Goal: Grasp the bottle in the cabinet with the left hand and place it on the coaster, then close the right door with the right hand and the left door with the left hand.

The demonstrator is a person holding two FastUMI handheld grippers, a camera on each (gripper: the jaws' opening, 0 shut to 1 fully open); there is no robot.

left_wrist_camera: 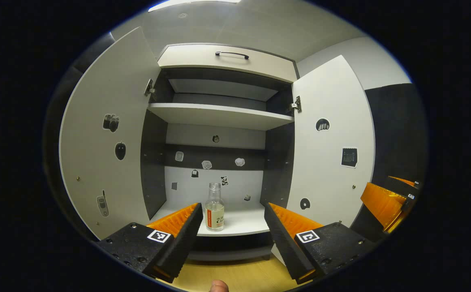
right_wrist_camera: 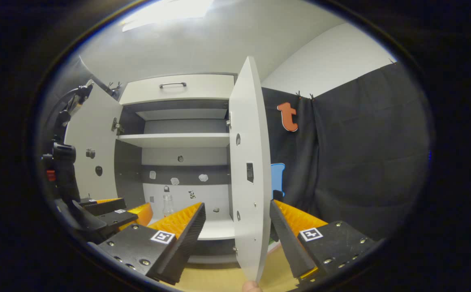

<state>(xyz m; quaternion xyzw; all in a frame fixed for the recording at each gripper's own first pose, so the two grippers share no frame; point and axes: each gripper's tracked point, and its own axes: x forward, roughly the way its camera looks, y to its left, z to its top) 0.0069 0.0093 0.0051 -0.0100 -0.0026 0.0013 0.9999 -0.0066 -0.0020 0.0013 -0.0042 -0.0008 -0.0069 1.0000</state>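
Ribbed pads line both fingers of the left gripper (left_wrist_camera: 233,221), which is spread wide and pinches nothing; the bottle (left_wrist_camera: 214,207) stands upright on the cabinet's bottom shelf (left_wrist_camera: 243,225) beyond the gap between the fingers, nearer the left one, untouched. Clear glass, no cap, a little pale liquid, label low on the body. The left gripper view looks square into the cabinet (left_wrist_camera: 219,121): left door (left_wrist_camera: 105,138) and right door (left_wrist_camera: 332,146) both swung open, small stickers on their inner faces and on the back panel, a drawer with a dark handle (left_wrist_camera: 232,54) above. At far right of that view, the other gripper's fingers. The right gripper (right_wrist_camera: 237,221) is likewise spread, holding nothing; the right door's (right_wrist_camera: 251,162) free edge stands between its fingers, contact not discernible. The right gripper view alone sees that door edge-on, the bottle (right_wrist_camera: 168,205) small and partly hidden, the left gripper (right_wrist_camera: 113,213) at lower left, black cloth wall (right_wrist_camera: 361,162) beyond.
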